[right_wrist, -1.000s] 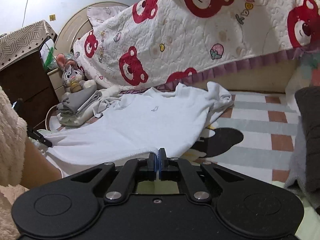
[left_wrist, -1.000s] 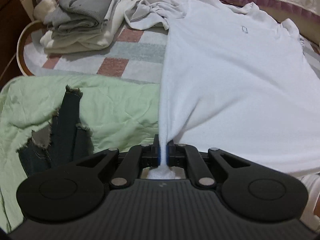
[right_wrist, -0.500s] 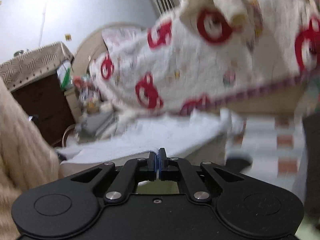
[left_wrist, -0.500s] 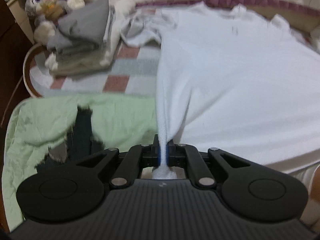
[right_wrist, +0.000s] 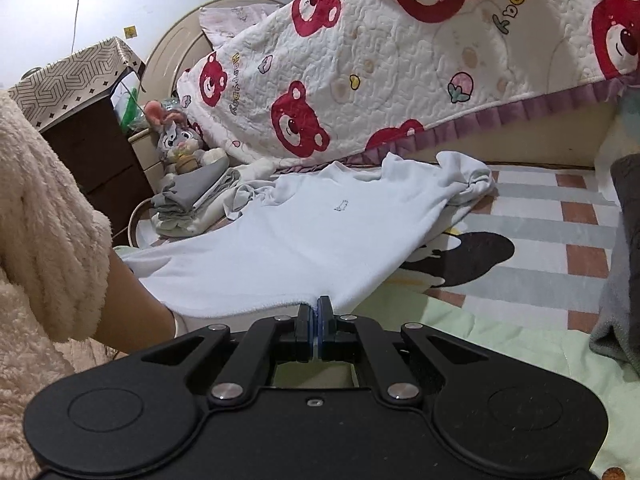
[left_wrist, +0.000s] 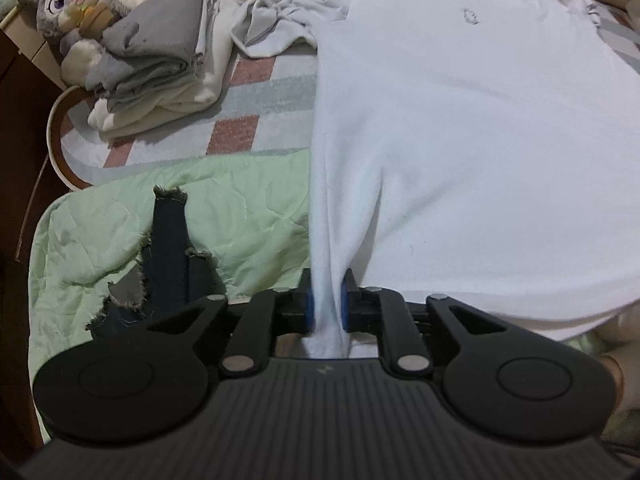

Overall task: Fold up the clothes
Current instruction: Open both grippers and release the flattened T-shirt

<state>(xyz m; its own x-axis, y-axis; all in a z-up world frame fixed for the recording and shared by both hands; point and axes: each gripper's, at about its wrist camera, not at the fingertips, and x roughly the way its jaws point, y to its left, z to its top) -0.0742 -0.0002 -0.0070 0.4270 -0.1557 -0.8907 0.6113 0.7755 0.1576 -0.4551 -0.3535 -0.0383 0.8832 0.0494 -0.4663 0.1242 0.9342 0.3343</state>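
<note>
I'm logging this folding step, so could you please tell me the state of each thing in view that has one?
White shirt: spread flat on the bed, not yet folded, hem pinched at two points.
Left gripper: shut on the bunched hem.
Right gripper: shut on the hem edge.
Pile of clothes: folded and stacked.
Dark cloth: unfolded, frayed, lying on the green quilt.
Bear quilt: heaped up behind the shirt.

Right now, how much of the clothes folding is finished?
A stack of folded clothes already sits beside the plush rabbit. In hand: the white shirt, spread unfolded, its hem gripped by the left claw and right claw. Dark jeans wait.
</note>
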